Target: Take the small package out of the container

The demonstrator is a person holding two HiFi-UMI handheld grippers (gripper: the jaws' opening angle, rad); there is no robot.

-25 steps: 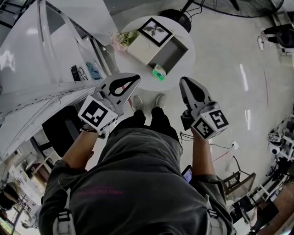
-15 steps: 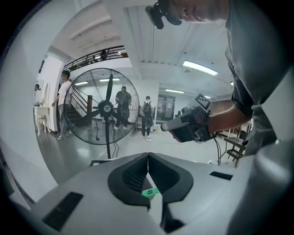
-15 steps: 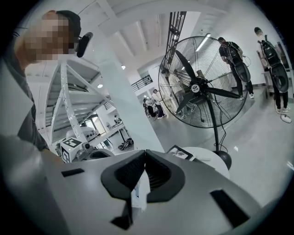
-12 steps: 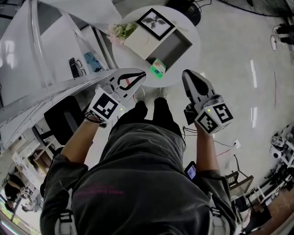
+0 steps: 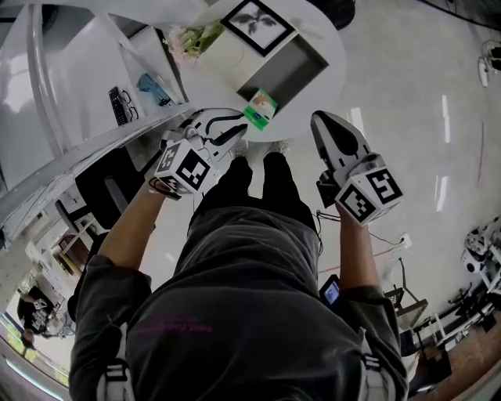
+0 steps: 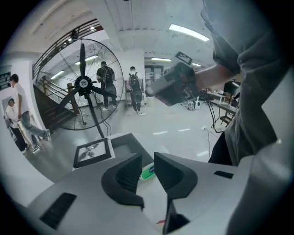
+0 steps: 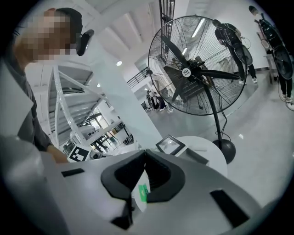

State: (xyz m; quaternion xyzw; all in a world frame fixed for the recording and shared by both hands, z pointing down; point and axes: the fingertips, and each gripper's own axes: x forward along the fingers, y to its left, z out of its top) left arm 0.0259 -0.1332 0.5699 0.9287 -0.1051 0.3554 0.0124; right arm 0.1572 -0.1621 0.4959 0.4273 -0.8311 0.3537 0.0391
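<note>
A round white table (image 5: pixel 325 59) bears the container (image 5: pixel 286 74), a white box with a grey inside and a framed picture (image 5: pixel 252 22) on its lid. The small green package (image 5: pixel 259 108) lies at the container's near end by the table's edge. My left gripper (image 5: pixel 237 131) hovers just short of it; its jaws have just been opening and nothing is between them. Through their gap in the left gripper view (image 6: pixel 147 158) the package (image 6: pixel 148 172) shows farther off. My right gripper (image 5: pixel 319 117) is shut and empty, right of the package, its tips (image 7: pixel 145 152) touching.
A large floor fan (image 6: pixel 82 85) (image 7: pixel 193 69) stands behind the table. Pale flowers (image 5: pixel 188 35) sit at the table's left. A white shelf (image 5: pixel 86 102) with glasses and small items runs along the left. People stand far off (image 6: pixel 106 80).
Both grippers have come down and forward towards the table. The left gripper has rolled and its jaws, shut earlier, now stand apart. The right one stays shut.
</note>
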